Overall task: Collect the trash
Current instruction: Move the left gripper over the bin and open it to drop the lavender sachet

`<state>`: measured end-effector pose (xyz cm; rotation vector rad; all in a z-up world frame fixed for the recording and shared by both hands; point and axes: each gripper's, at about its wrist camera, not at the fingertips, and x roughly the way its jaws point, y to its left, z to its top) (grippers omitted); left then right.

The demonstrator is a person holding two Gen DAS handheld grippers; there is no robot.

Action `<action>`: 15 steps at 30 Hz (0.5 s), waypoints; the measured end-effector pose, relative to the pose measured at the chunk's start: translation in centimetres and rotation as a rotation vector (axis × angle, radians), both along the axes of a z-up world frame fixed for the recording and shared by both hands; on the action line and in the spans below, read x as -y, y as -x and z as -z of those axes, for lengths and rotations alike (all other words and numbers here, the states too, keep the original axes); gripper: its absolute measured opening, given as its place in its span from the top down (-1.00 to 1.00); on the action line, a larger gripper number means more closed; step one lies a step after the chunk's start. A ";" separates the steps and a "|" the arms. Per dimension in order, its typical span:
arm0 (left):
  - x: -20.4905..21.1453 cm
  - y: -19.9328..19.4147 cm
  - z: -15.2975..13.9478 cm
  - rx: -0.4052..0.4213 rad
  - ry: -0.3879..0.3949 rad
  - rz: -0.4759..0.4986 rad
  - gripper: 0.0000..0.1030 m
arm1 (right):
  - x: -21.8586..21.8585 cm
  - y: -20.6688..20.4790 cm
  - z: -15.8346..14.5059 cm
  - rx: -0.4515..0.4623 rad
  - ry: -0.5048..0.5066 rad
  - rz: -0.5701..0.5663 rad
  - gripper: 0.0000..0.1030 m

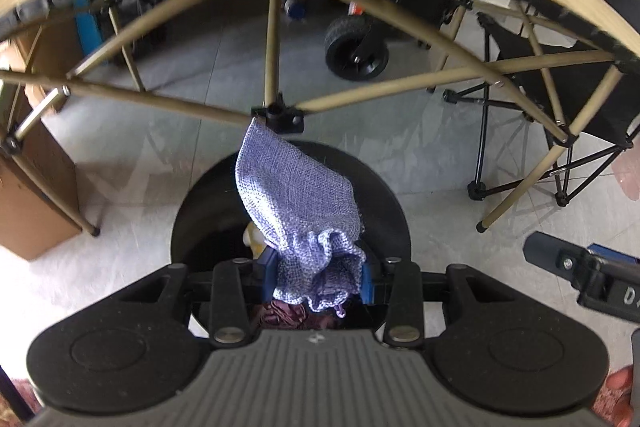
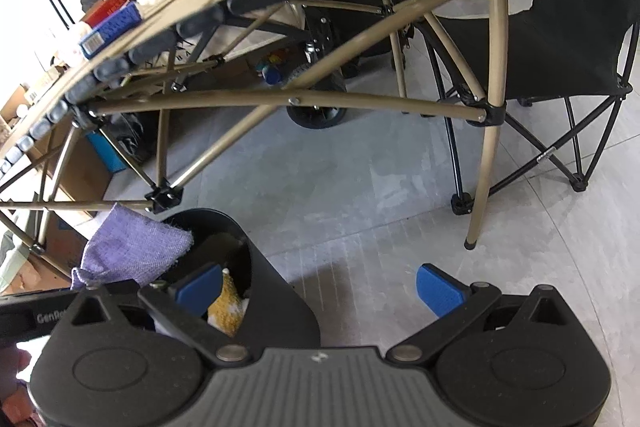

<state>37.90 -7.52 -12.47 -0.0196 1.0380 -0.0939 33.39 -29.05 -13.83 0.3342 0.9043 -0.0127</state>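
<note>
One purple rag (image 1: 298,211) is pinched in the left gripper (image 1: 318,277) right above the bin (image 1: 192,227), which already holds scraps, right gripper (image 2: 320,287) spread empty, so just the drop's left.

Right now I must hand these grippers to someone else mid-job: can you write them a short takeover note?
Left gripper: shut on the purple cloth, held above the black bin.
Right gripper: open, holding nothing, beside the bin over the floor.
In the bin already: a yellow sponge-like piece and other scraps.
Done: cloth picked up and brought to the bin.
Left: release the cloth into the bin, then look for more trash.
</note>
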 end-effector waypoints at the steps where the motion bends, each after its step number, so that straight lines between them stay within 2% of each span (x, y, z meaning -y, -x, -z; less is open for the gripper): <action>1: -0.1 -0.3 0.2 -0.012 0.004 -0.006 0.25 | 0.0 -0.1 0.2 -0.005 0.002 0.000 -1.00; 15: -0.6 -1.9 2.8 -0.159 0.054 -0.053 0.23 | -0.4 -0.8 1.4 -0.047 0.012 -0.007 -1.00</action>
